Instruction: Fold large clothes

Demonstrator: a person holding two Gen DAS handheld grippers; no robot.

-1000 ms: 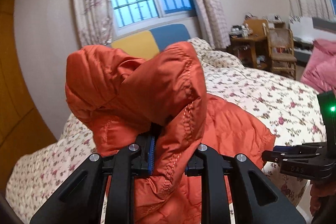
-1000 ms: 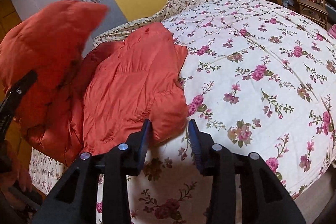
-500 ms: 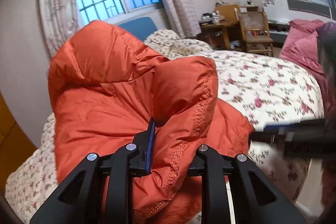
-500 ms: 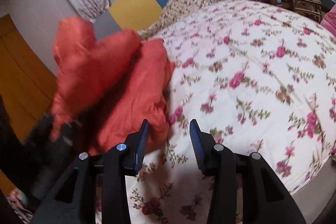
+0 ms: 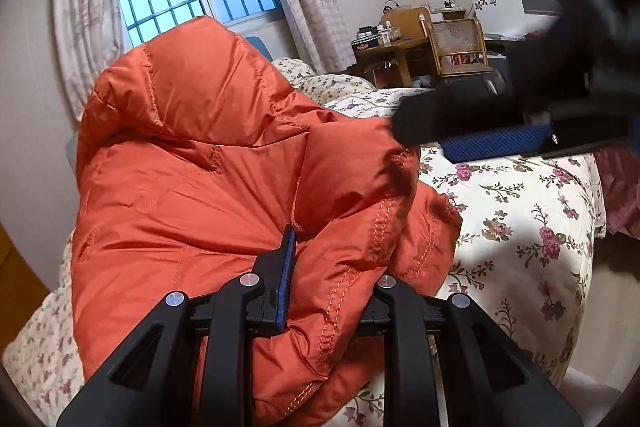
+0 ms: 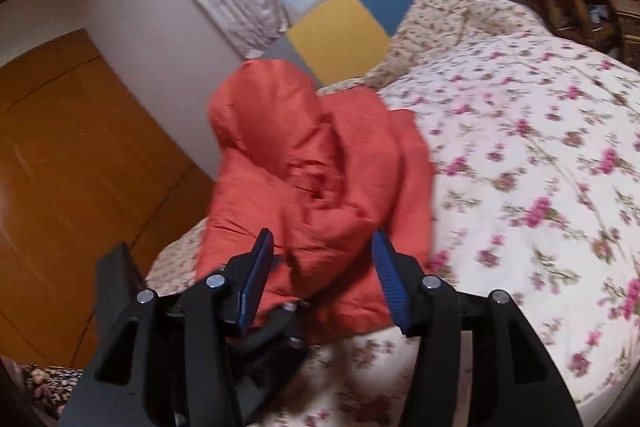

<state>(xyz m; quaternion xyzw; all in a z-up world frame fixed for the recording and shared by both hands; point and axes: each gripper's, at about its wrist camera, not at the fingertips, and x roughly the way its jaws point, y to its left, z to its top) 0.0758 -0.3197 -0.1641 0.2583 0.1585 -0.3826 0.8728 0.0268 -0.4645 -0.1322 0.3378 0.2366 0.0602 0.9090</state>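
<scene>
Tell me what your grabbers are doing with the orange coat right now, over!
Left gripper shut on the orange jacket, bunched and lifted above the floral bed. Right gripper open, close by the jacket. Nothing in the way.

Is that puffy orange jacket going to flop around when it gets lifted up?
Probably yes: the orange jacket bunches and sags around the left gripper pinching it. Its quilted puffiness suggests it's light for its size. The shiny fabric may be slippery.
</scene>
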